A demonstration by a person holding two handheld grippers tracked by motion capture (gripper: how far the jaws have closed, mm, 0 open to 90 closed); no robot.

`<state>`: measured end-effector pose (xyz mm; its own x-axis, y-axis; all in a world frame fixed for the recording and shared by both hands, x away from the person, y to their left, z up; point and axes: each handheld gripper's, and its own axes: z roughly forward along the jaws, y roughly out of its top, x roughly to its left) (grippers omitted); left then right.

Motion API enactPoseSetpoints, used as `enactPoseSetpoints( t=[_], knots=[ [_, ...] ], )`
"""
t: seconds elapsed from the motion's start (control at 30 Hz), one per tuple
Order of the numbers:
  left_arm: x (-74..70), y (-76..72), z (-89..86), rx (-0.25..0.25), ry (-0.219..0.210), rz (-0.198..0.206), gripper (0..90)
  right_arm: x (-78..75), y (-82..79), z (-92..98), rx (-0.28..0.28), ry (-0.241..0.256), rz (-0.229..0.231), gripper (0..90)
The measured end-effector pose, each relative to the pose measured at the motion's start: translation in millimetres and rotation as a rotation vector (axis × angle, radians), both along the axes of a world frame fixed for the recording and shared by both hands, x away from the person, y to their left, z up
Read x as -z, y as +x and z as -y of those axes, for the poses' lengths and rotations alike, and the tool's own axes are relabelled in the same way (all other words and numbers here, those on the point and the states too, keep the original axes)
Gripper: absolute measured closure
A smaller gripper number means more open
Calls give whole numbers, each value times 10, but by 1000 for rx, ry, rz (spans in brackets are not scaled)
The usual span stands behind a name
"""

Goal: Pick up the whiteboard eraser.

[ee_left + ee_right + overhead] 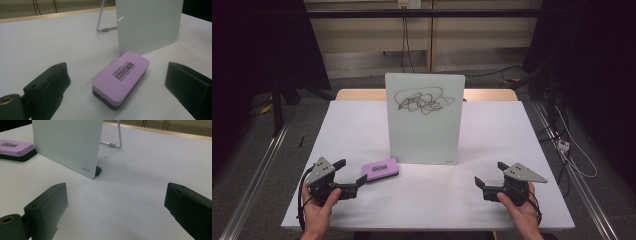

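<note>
On my screens the flat white worktop (pixel 362 130) reads as a matt, smooth sheet with a pale wood strip along its far edge. The rectangular purple eraser with a black base (pixel 121 78) looks like soft matt foam on top, printed in black, over a darker felt-like layer. The upright pale-green whiteboard (pixel 424 120) has a smooth, glossy face that catches a thin glint at its edge, and a thin bare-metal wire stand (pixel 102 25) props it from behind. My left tool (pixel 352 177) and right tool (pixel 489 175) both show 2 matt black plastic jaws, slightly grainy, under a grey brushed-metal plate.
</note>
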<state>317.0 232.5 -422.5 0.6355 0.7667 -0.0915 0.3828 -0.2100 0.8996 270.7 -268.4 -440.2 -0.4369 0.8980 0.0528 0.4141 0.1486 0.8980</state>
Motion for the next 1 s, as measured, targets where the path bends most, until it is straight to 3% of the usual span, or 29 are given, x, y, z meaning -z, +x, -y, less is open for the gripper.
enactPoseSetpoints(
  t=[0.07,0.13,0.27,0.47,0.6,0.63,0.83,1.0],
  knots=[
    [4,6,14,9,-2,-6,54,3,8,6,-7,9,-1,58],
    [4,11,23,-5,37,-2,58,4,10,12,-11,9,-6,58],
    [3,36,39,27,32,-26,66,0,1,26,-9,21,-9,54],
    [-18,51,47,19,21,-20,66,15,16,38,-19,33,-41,63],
    [-32,97,40,58,50,-47,76,5,6,34,-22,36,-31,62],
    [-55,121,35,74,71,-47,79,6,9,33,-24,35,-29,62],
    [-131,146,39,105,92,-27,90,11,22,23,-21,12,-36,66],
    [-118,176,116,177,155,-84,85,6,19,34,-19,19,-42,67]
  ],
)
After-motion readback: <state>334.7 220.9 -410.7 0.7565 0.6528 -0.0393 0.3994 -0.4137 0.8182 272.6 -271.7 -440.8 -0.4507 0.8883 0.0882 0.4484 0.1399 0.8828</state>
